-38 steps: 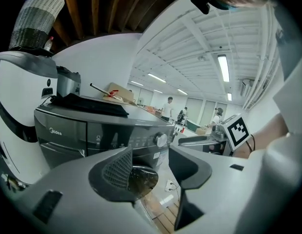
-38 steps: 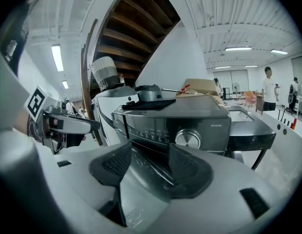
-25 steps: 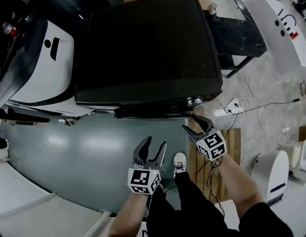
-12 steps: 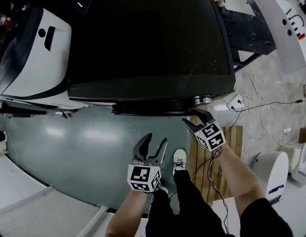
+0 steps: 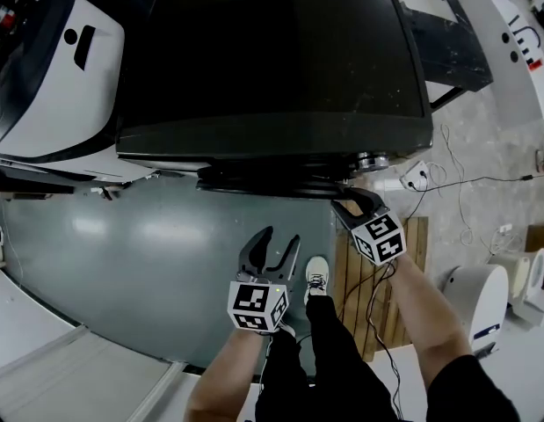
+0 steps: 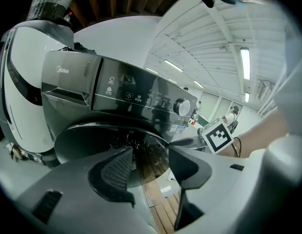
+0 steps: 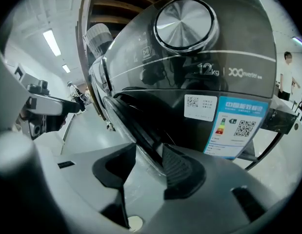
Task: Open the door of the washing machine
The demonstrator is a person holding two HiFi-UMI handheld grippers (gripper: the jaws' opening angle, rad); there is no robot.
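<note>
Head view: washer point(image 5: 272, 60) seen from above, dark top, front toward the person. The door point(image 5: 272, 181) shows only edge-on, as a dark band running left-right along the front, bulging out over the grey floor point(image 5: 148, 262). R gripper point(image 5: 349, 202) sits at the band's right end. L gripper point(image 5: 280, 236) is nearer the person, over bare floor, apart from the washer.

L gripper view adds the front face: control panel w/ round knob point(image 6: 182, 106) up top and the round glass door point(image 6: 92, 135) below it, facing the camera. L gripper point(image 6: 151, 152) has its jaws wide apart w/ nothing btwn them; the door is beyond the tips, not touched.

R gripper view is close-up: the knob point(image 7: 185, 23) fills the top, an energy label point(image 7: 236, 126) is at right, and the door rim point(image 7: 126, 116) runs as a curved ridge from upper left down into the R gripper point(image 7: 150, 152). Its jaws are closing w/ the rim btwn them; the ribbed pad point(image 7: 177, 167) is just beside the rim, the other jaw has a gap, so no firm clamp yet.
</note>
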